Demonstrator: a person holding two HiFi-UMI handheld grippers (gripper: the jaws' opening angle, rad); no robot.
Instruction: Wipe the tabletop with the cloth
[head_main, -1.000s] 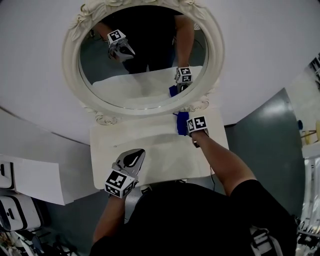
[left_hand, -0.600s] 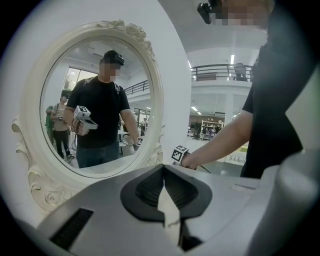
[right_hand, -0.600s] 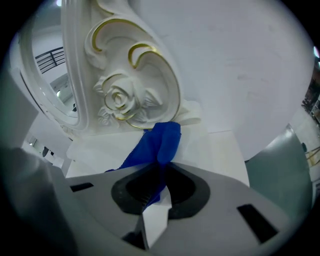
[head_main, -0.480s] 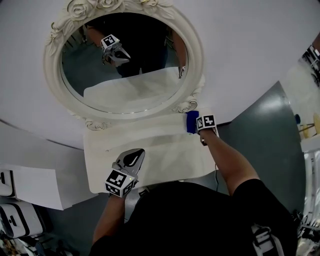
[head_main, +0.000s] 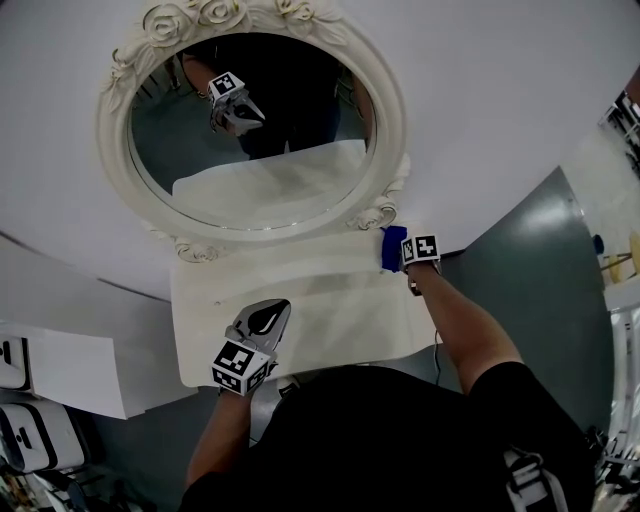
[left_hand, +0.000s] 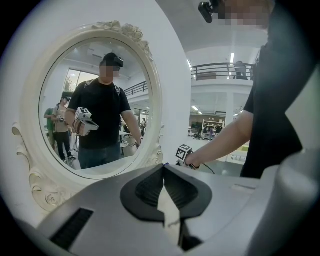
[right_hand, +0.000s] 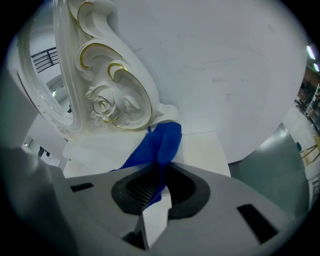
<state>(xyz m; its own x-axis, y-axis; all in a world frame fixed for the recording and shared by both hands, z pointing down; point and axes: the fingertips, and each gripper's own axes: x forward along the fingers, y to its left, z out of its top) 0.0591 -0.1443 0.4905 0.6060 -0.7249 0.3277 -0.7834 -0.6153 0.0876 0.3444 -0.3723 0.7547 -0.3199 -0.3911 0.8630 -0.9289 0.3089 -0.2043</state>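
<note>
Wiping in hand: right gripper jaws clamp cloth at worktop's 2 o'clock corner, left gripper jaws closed, empty; next stroke likely sweeps toward 8 o'clock.

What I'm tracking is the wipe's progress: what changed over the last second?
The right gripper, shut on the blue cloth, slid it rightward along the back edge of the tabletop, from under the mirror to the far right corner beside its frame. The left gripper stayed shut and empty near the front left edge.
</note>
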